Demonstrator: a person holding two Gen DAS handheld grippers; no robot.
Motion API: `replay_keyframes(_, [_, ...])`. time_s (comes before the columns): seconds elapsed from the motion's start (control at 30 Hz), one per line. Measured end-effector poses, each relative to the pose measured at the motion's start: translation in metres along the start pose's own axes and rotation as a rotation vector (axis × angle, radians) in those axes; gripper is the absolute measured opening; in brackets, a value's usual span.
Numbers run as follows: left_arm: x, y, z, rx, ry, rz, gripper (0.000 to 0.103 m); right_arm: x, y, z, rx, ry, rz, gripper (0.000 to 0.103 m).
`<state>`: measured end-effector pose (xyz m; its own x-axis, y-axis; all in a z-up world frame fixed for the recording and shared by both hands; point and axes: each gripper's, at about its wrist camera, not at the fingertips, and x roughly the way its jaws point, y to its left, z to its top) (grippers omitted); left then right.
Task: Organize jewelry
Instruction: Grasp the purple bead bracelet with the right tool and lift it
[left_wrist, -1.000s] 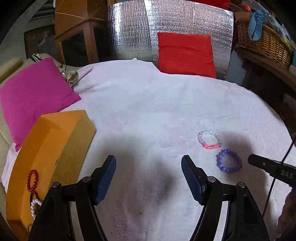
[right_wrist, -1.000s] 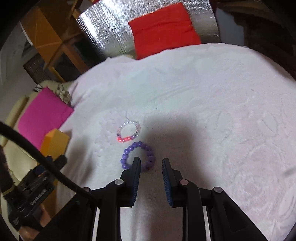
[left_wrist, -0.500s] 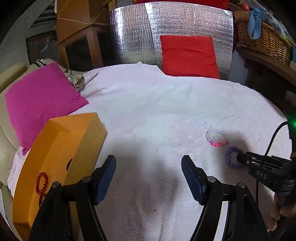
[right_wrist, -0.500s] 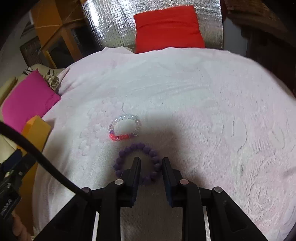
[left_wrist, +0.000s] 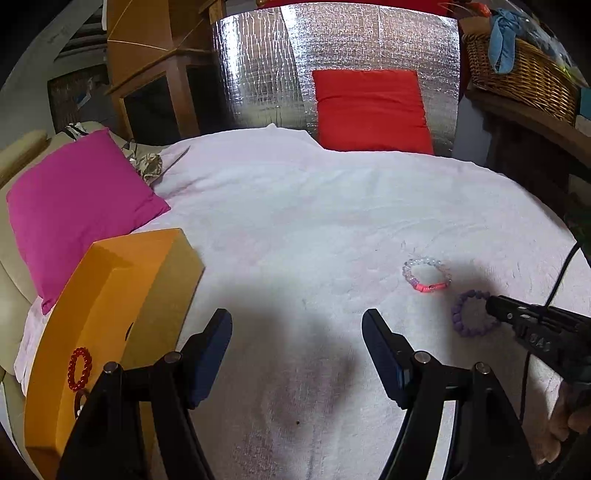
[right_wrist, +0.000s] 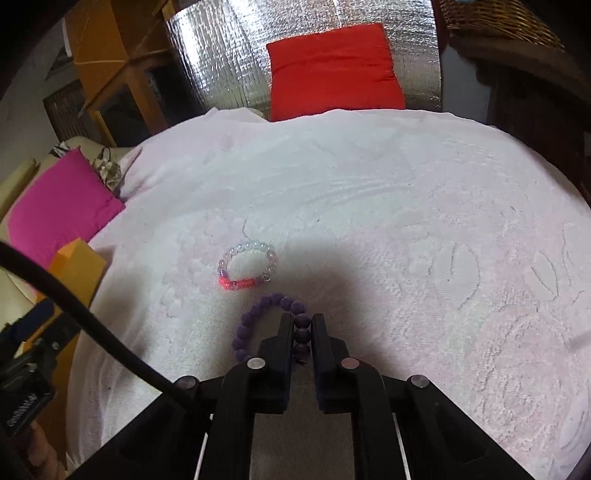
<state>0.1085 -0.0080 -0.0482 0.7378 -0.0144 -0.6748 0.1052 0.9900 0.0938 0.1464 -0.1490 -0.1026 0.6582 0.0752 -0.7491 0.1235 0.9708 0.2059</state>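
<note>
A purple bead bracelet (right_wrist: 255, 317) (left_wrist: 460, 321) lies on the white towel (right_wrist: 406, 221). My right gripper (right_wrist: 300, 322) is closing its jaws on the bracelet's right side, and the pads press on the beads between them. Just beyond lies a clear and pink bead bracelet (right_wrist: 236, 283) (left_wrist: 424, 286). In the left wrist view the right gripper (left_wrist: 493, 304) reaches in from the right. My left gripper (left_wrist: 297, 325) hovers open over bare towel, with nothing between its fingers. An orange box (left_wrist: 110, 280) at the left holds a red bead bracelet (left_wrist: 79, 369).
A pink cushion (left_wrist: 74, 206) lies left of the towel, behind the orange box. A red cushion (left_wrist: 369, 110) leans on a silver foil panel (left_wrist: 277, 74) at the back. A wicker basket (left_wrist: 517, 74) sits on a wooden shelf at the far right.
My right gripper has moved forward over the purple bracelet and narrowed its jaws onto the beads. The left gripper stays open in about the same place.
</note>
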Motion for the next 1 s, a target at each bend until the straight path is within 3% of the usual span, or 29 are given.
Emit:
replay_keyframes(0.37, [0.008, -0.028, 0.005, 0.028, 0.012, -0.028, 0.074, -0.023, -0.035, -0.002, 0.089, -0.013, 0.055, 0.011])
replay_keyframes(0.77, [0.058, -0.058, 0.019, 0.002, 0.126, -0.164, 0.074, -0.019, -0.059, -0.011, 0.184, 0.049, 0.070, 0.011])
replay_keyframes(1.0, [0.079, -0.074, 0.027, -0.003, 0.152, -0.231, 0.074, -0.011, -0.064, -0.015, 0.230, 0.091, 0.076, 0.012])
